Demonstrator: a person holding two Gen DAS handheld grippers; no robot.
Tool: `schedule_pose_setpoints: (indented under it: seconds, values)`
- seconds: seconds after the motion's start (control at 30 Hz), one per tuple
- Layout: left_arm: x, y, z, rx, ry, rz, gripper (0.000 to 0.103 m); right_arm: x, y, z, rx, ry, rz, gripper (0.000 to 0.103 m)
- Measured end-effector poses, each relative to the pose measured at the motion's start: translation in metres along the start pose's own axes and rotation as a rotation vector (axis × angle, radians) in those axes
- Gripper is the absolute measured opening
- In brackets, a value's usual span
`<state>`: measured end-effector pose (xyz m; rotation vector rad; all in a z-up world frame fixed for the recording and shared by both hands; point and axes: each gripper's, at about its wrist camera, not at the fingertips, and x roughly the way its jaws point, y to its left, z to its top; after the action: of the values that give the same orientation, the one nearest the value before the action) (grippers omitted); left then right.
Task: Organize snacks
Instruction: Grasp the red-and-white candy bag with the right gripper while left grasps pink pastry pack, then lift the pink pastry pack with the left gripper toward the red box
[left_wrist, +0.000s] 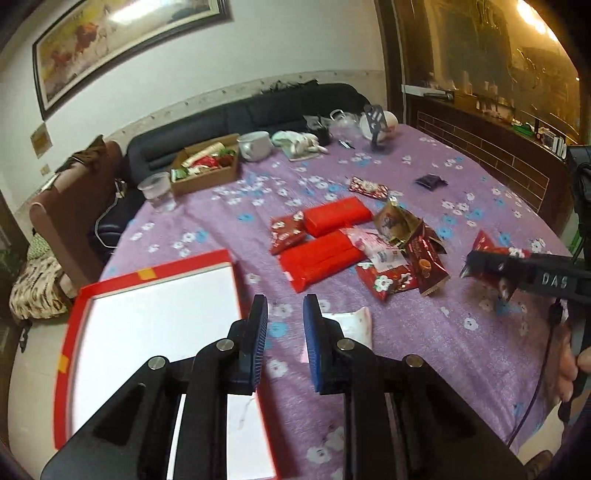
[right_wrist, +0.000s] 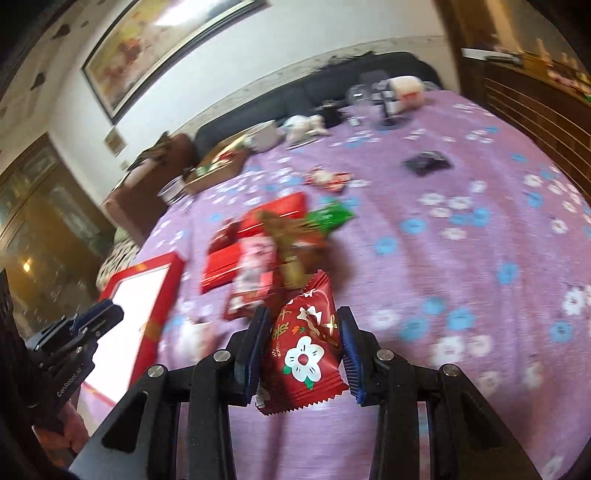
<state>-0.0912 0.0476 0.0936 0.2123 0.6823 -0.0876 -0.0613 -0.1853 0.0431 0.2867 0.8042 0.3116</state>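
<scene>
**Red snack packet in the right claw, box waiting on the left**

Left wrist view: the left claw (left_wrist: 285, 317) stands nearly closed, a narrow gap between its blue pads, with nothing between them. Below and to its left lies a red-rimmed box (left_wrist: 218, 258) with a white inside, apparently empty. Further out on the purple flowered surface (left_wrist: 424, 332) sits a pile of snacks (left_wrist: 354, 243): two plain red packs, smaller red flowered packets, a brown pouch and a gold one, overlapping each other. The right claw (left_wrist: 471, 266) comes in from the right edge, above the surface, with something red at its tips, though this view shows little of it.

Right wrist view: the right claw (right_wrist: 301, 332) is closed on a red packet (right_wrist: 303, 350), pads pressing its two sides. The packet is glossy red with a white flower, gold marks and a zigzag sealed edge; it stands upright, bulging slightly. The rest of this view is blurred.

Judged from this, the step is carrying the packet to the box. Doing it well means a firm grip on the slippery film, passing clear of the left claw, and releasing low inside the rim so it lies flat
</scene>
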Motion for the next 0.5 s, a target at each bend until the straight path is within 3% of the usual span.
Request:
schedule_pose_setpoints:
  seconds: [0.23,0.5]
  values:
    - [-0.008,0.011,-0.004,-0.014,-0.010,0.056,0.017,0.006,0.027,-0.005,-0.031,0.023,0.023,0.038]
    - [-0.005,0.019,-0.005,-0.025,0.001,0.086,0.017,0.010,0.027,-0.010,-0.020,0.044,0.042,0.038]
